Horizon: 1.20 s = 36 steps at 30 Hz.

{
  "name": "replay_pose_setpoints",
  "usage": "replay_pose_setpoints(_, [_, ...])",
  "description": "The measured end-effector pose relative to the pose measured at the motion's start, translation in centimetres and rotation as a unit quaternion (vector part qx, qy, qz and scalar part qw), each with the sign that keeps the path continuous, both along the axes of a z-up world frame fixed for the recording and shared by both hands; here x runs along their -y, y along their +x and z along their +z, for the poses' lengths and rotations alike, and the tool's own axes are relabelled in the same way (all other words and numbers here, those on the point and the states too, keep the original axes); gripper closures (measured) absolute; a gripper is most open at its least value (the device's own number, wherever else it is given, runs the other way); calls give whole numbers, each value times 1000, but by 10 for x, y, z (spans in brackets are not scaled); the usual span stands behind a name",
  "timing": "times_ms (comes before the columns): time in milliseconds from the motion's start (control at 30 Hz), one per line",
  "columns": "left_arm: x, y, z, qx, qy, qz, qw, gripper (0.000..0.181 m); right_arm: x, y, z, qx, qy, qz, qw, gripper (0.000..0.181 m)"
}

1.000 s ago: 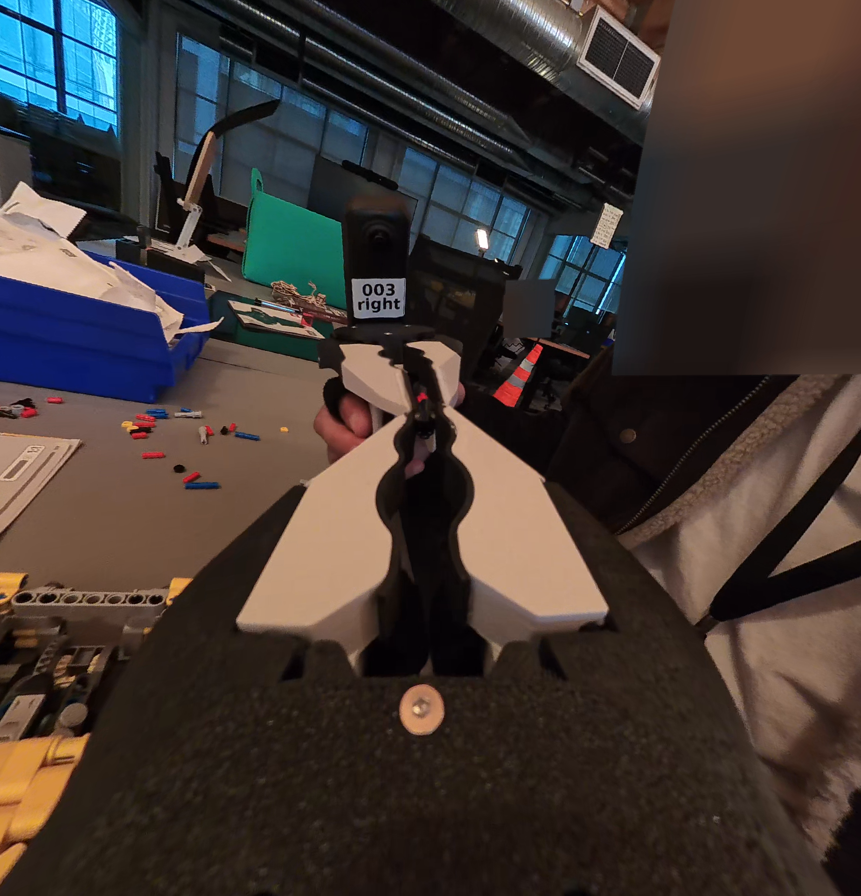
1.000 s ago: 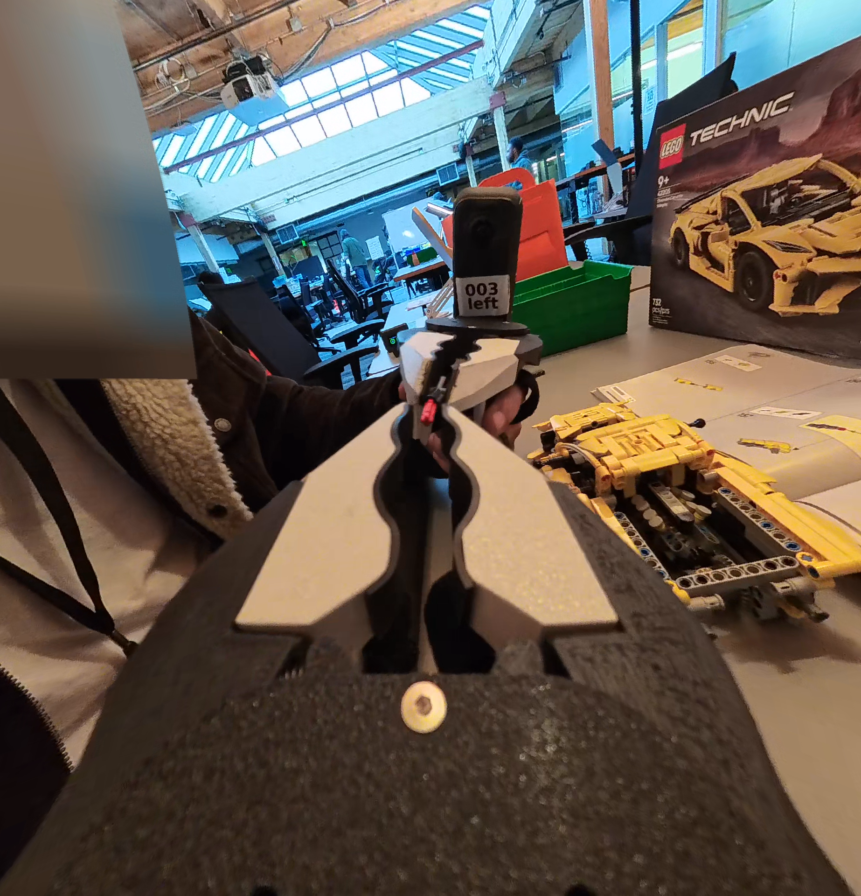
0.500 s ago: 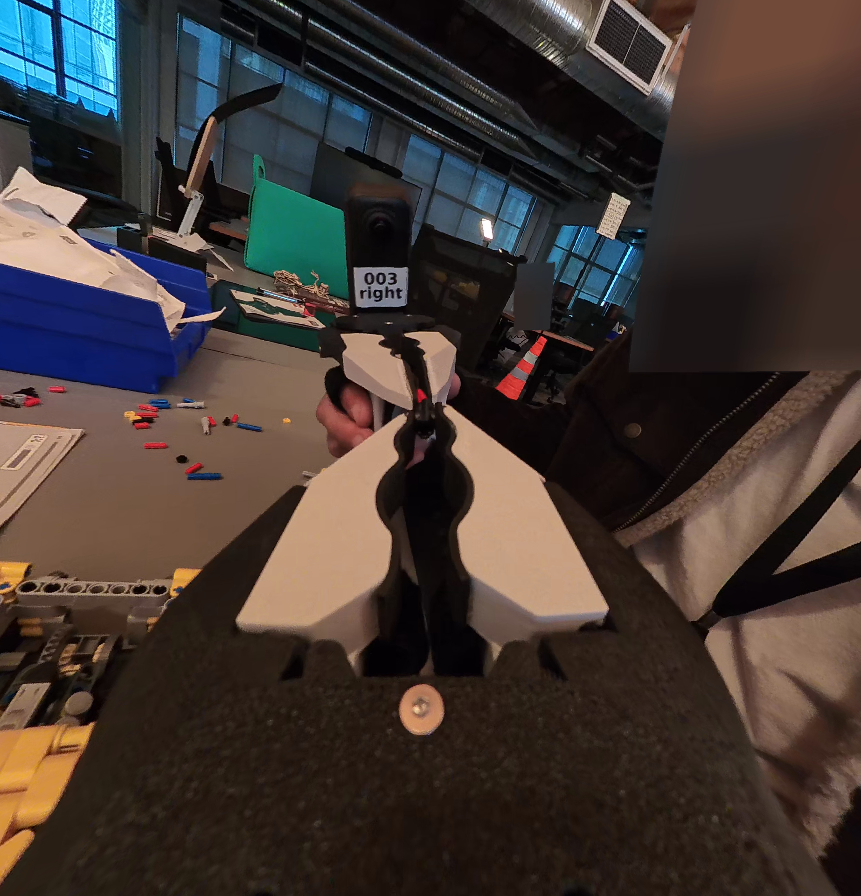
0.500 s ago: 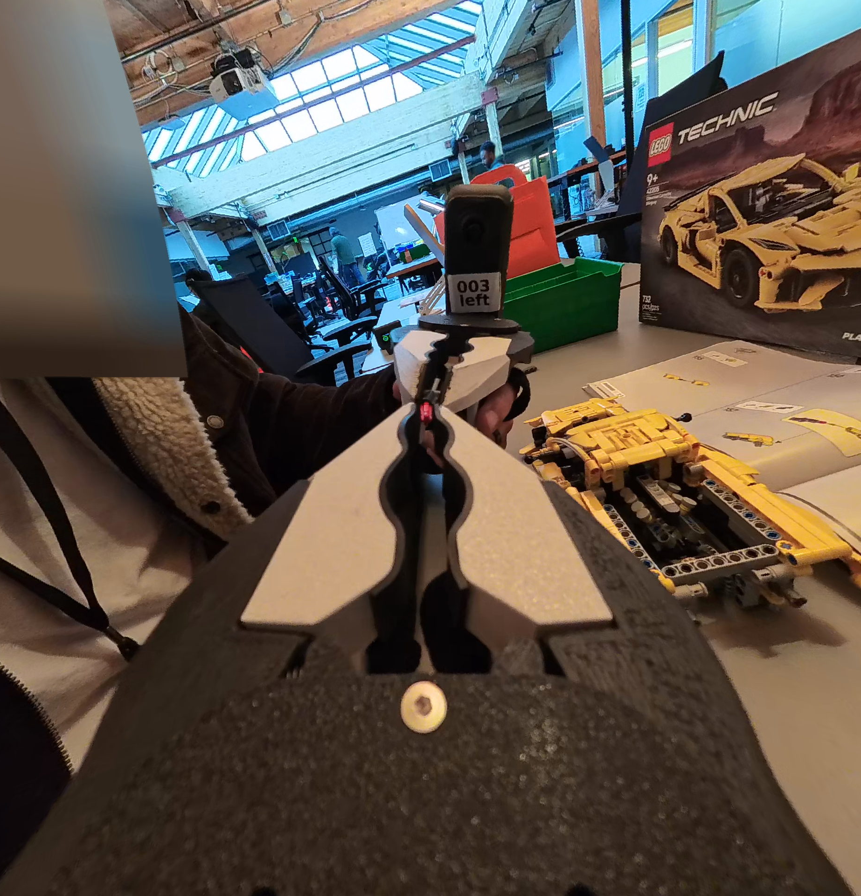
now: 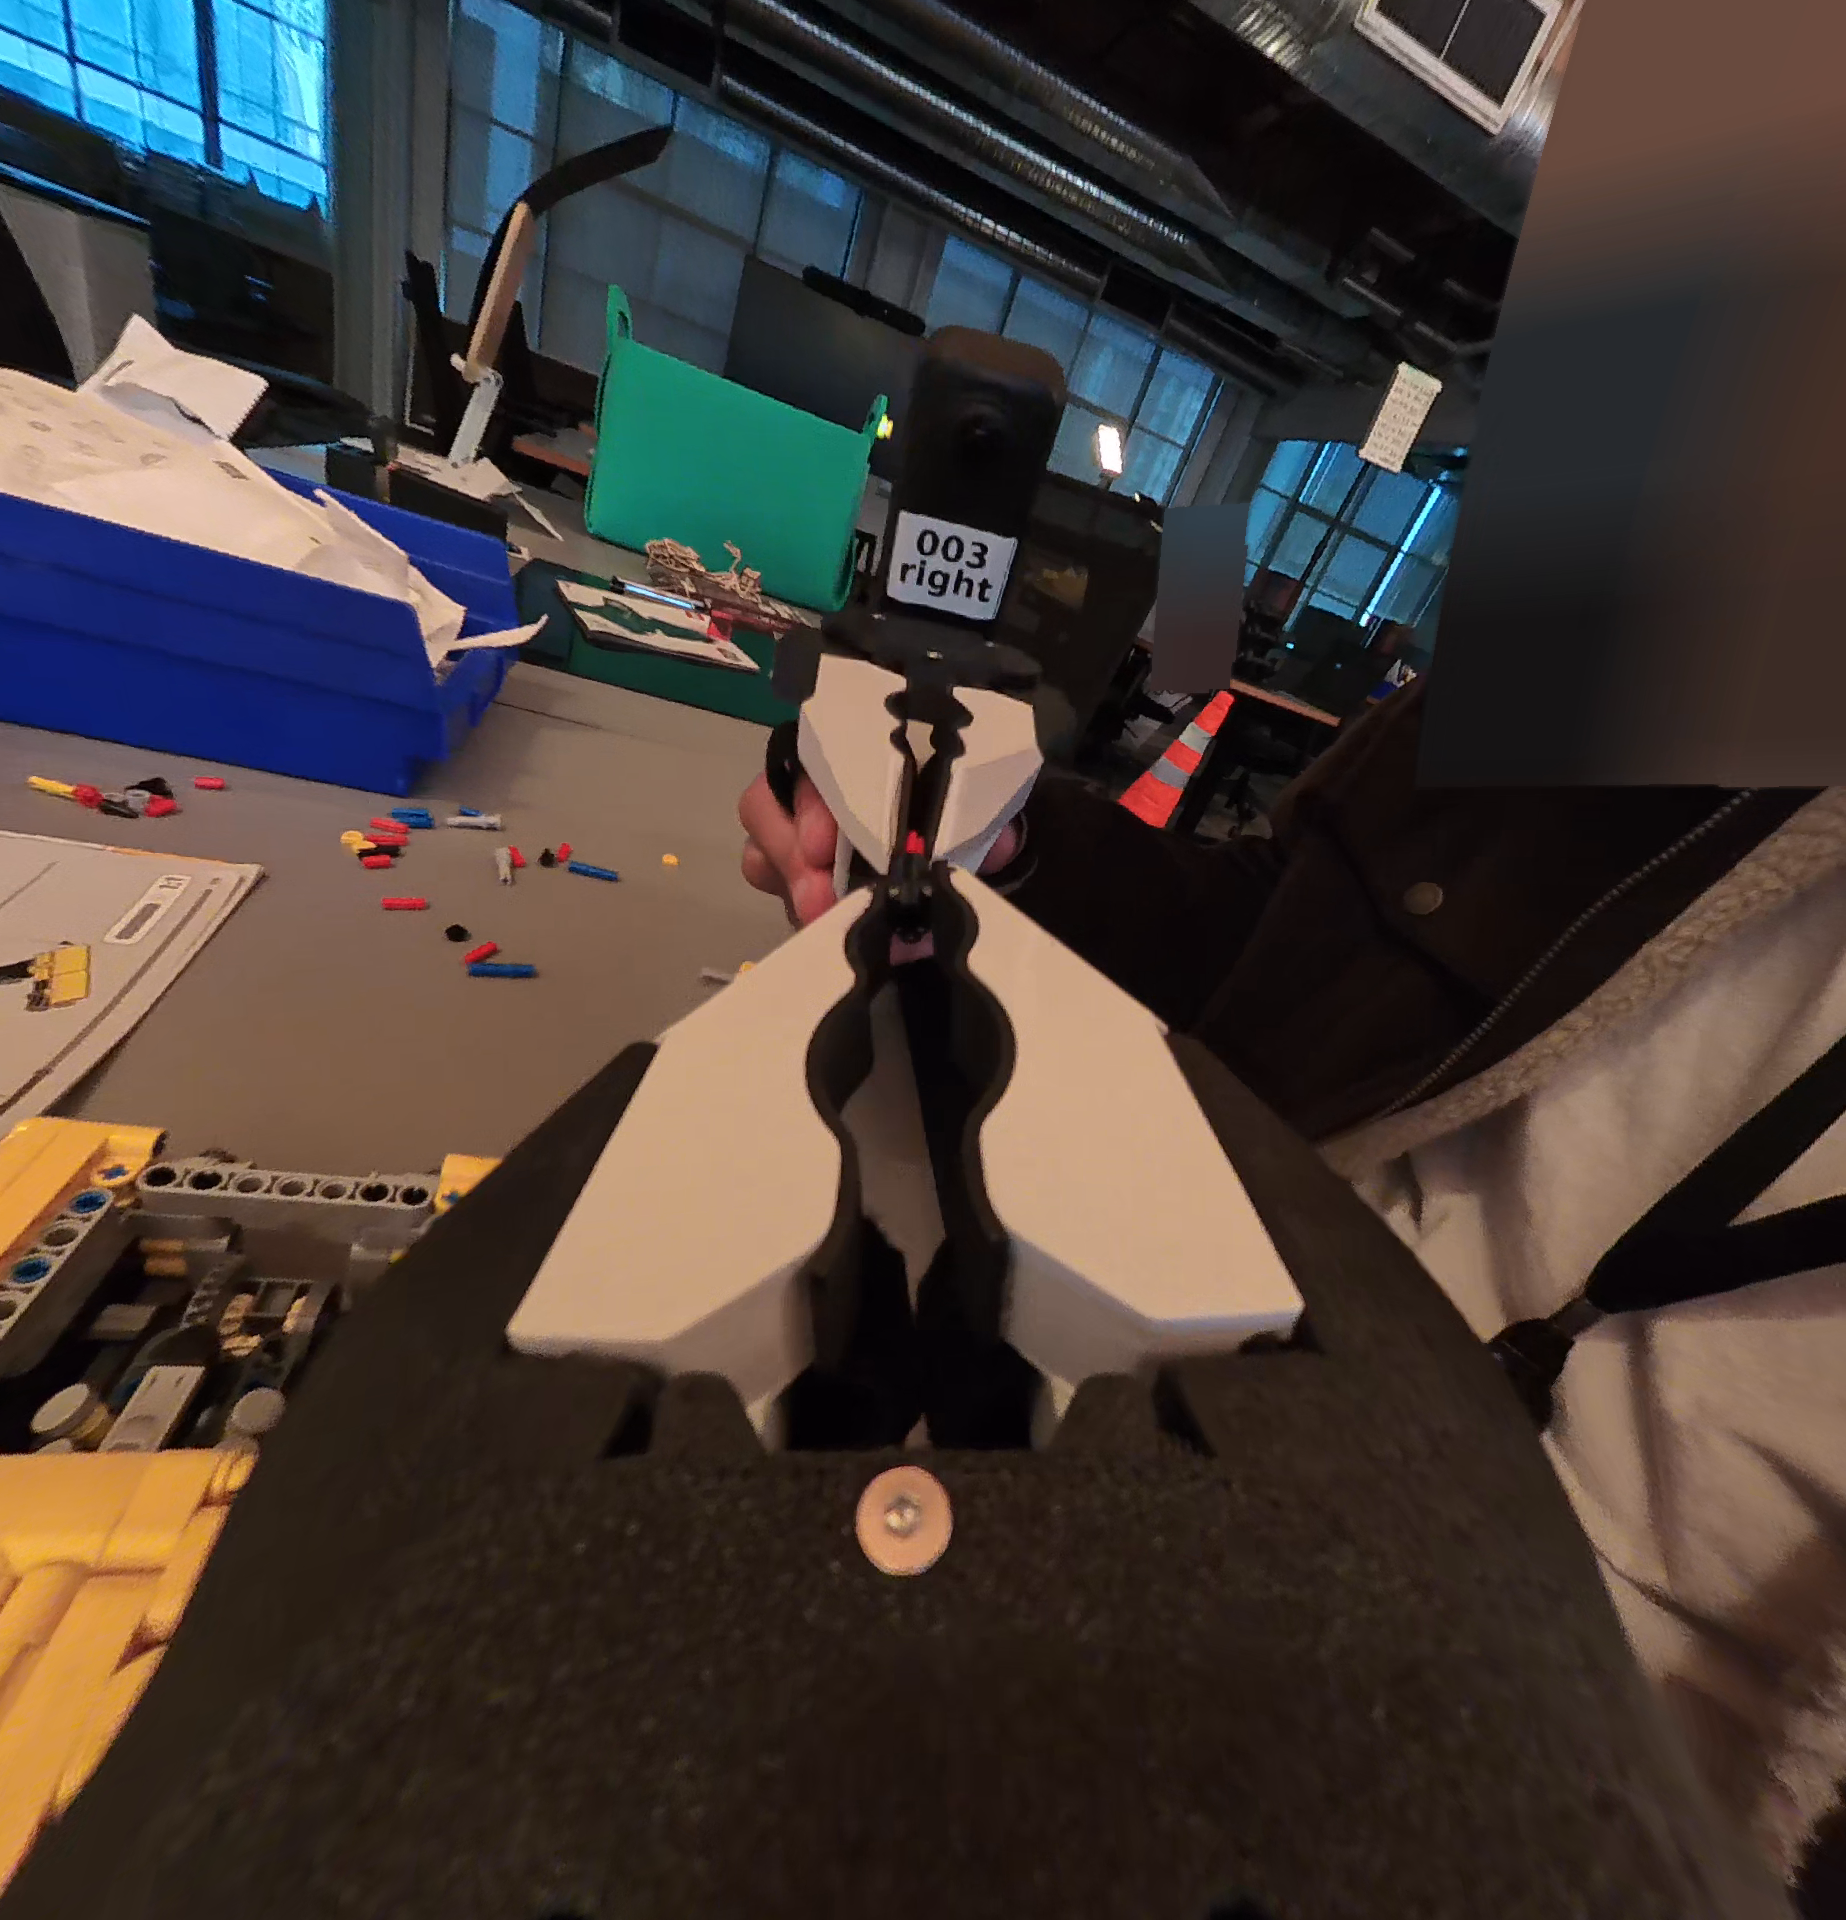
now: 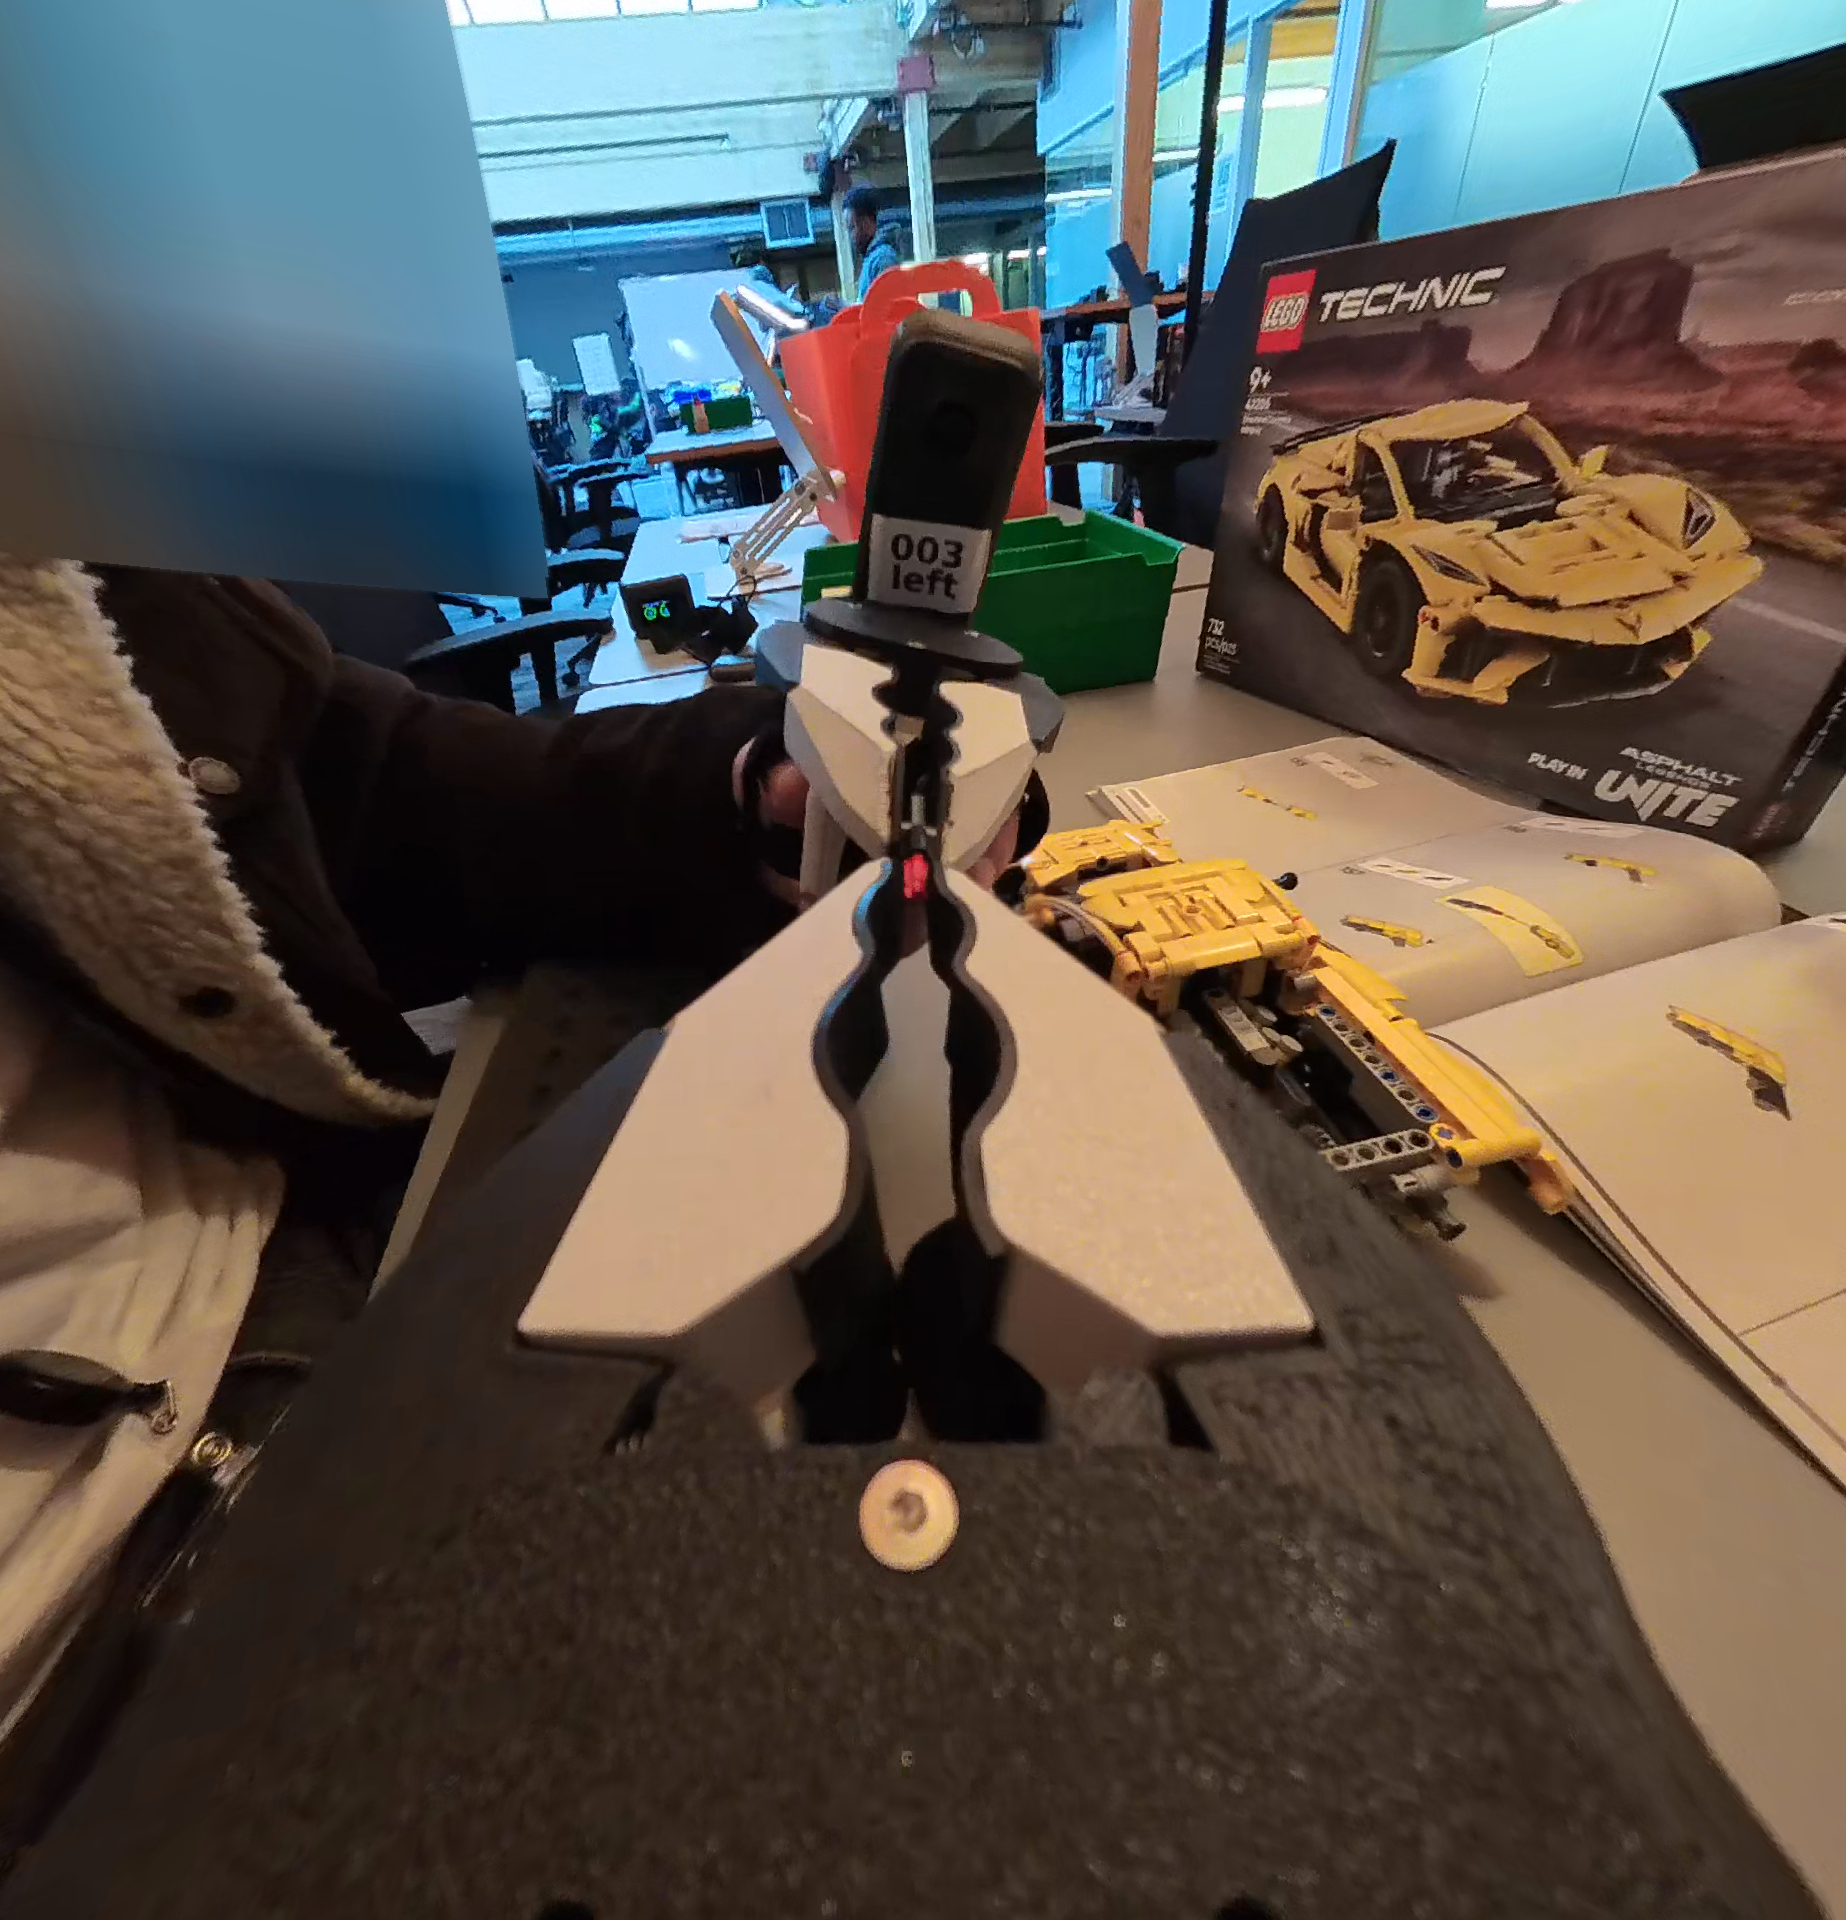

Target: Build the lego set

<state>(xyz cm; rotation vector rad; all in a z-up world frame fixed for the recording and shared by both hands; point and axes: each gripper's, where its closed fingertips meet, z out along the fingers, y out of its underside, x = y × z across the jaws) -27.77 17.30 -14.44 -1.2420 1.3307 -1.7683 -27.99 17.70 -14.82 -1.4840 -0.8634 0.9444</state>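
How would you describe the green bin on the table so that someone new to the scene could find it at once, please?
Start at the large set box with the yellow car picture, standing at the far side of the table. Just to its left sits the green bin, a low open tray. Behind it stands an orange bag, taller and with handles; the bin is the only green thing there.

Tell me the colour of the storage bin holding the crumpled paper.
Blue bin, seen best in the left wrist view.
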Motion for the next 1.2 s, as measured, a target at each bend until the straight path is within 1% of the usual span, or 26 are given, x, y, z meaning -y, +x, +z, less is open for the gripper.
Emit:
replay_pose_setpoints(67, [2, 0, -5, -13, 6, -7, 1000, 174, 2, 0, -5, 14, -7, 8, 1000, 177])
replay_pose_setpoints(133, [3, 2, -15, -39, 24, -6, 999, 175, 1, 0, -17, 47, -13, 9, 999, 177])
replay_pose_setpoints(167, [1, 4, -17, -44, 23, -2, 999, 175, 0, 1, -18, 45, -18, 5, 999, 177])
replay_pose_setpoints(200, [1, 4, -15, -38, 14, -3, 999, 175, 0, 1, -14, 27, -22, 10, 999, 177])
replay_pose_setpoints(267, [4, 4, -17, -43, 28, -4, 999, 175, 2, 1, -17, 42, -20, 17, 999, 177])
replay_pose_setpoints(300, [4, 5, -17, -43, 33, -1, 999, 175, 2, 1, -16, 34, -21, 19, 999, 177])
replay_pose_setpoints(367, [3, 6, -12, -32, 23, 4, 999, 174, 1, 3, -10, 7, -31, 25, 999, 177])
replay_pose_setpoints(433, [4, 5, -9, -26, 31, 2, 999, 174, 3, 3, -8, -3, -28, 30, 999, 176])
replay_pose_setpoints(467, [4, 4, -6, -19, 29, 1, 999, 174, 2, 3, -6, -8, -27, 28, 999, 171])
replay_pose_setpoints(500, [4, 2, -2, -13, 22, 0, 1000, 174, 3, 4, -6, -11, -29, 32, 999, 171])
replay_pose_setpoints(667, [2, 0, -1, -12, 21, 2, 1000, 174, 4, 4, -2, -21, -28, 33, 999, 178])
replay_pose_setpoints(900, [-1, 0, -2, -14, 21, 5, 1000, 174, 4, 4, -3, -25, -36, 38, 998, 173])
replay_pose_setpoints(967, [0, 0, -2, -14, 21, 3, 1000, 174, 3, 3, -3, -28, -38, 35, 998, 167])
replay_pose_setpoints(1033, [1, 1, -3, -17, 24, 1, 1000, 174, 3, 3, -3, -28, -37, 35, 998, 169])
replay_pose_setpoints(1100, [3, 2, -5, -21, 25, -1, 999, 174, 3, 3, -3, -26, -35, 35, 998, 176])
replay_pose_setpoints(1200, [3, 2, -7, -24, 26, -1, 999, 174, 3, 4, -5, -17, -39, 34, 999, 177])
